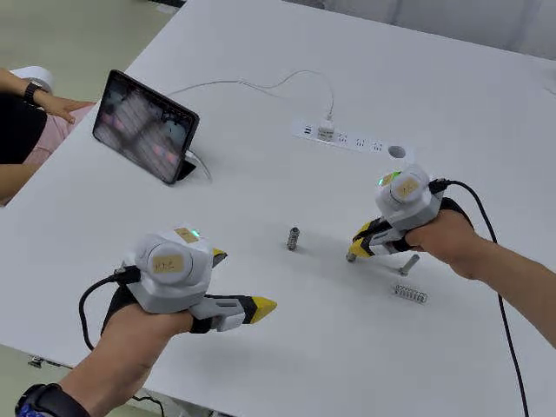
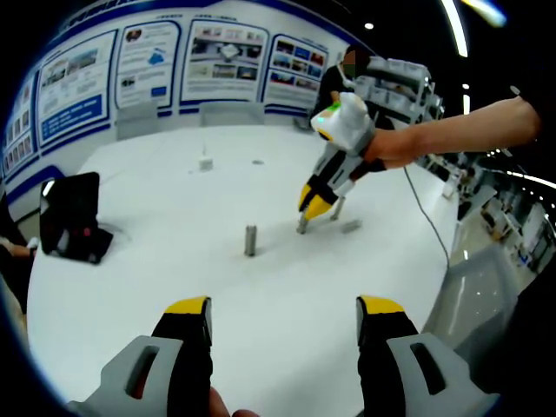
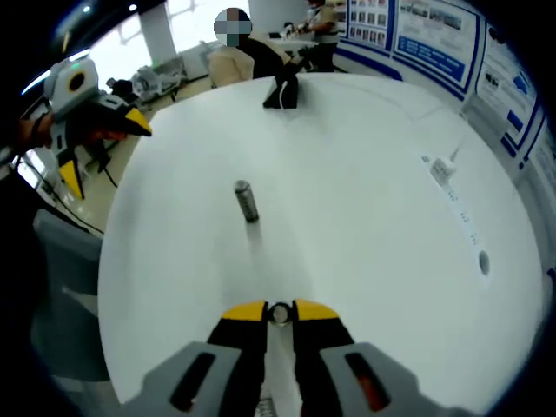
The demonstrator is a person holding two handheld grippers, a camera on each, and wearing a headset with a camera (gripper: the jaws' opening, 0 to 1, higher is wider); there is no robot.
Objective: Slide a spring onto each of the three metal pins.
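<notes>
On the table's [image 1: 391,52] right side, the right tongs [image 1: 354,250] are closed on a pin [image 3: 279,313], whose lower end touches the table. At near left, the left tongs [image 2: 283,306] stand wide and empty. At mid-table a second pin [image 1: 293,238] stands upright, its surface ribbed. A loose spring [image 1: 409,294] and a third pin [image 1: 408,263] lie at near right.

Left gripper [image 2: 283,306] and right gripper [image 3: 279,311] have black jaws, yellow tips and pale grey bodies. Table [image 1: 261,148] is white; far tablet [image 1: 143,126] is black; spring [image 1: 409,294] is silver.
</notes>
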